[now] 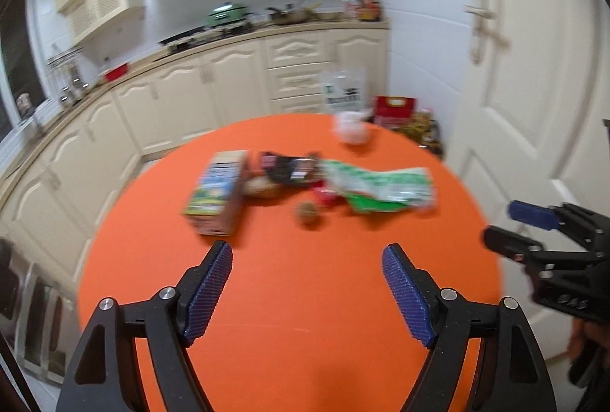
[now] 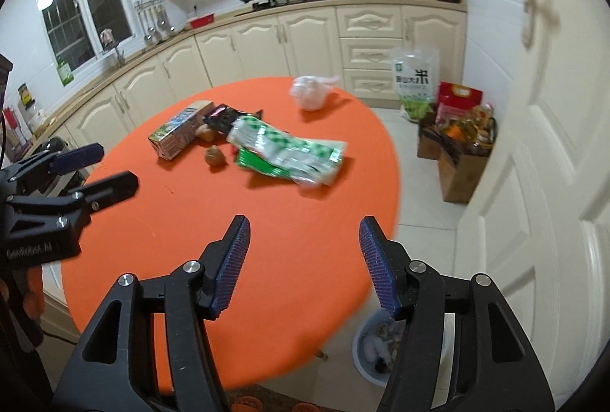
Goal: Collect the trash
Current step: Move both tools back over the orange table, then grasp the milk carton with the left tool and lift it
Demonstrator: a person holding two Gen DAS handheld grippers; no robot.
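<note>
Carton (image 2: 179, 133) lies on its side, leftmost in the trash cluster on the orange table (image 2: 228, 297); then dark wrapper (image 2: 223, 118), brown lump (image 2: 214, 157), green-white bag (image 2: 289, 154), knotted white bag (image 2: 313, 92) farther back. Left gripper (image 1: 307, 290) and right gripper (image 2: 303, 261) spread wide, empty, short of the pile, likely staging a grab. Bin (image 2: 366, 351) on floor under table's right edge.

on my left gripper (image 2: 110, 166) body i read "genrobot.ai"; the rice bag (image 2: 413, 80) by the cabinets shows a big "米".
</note>
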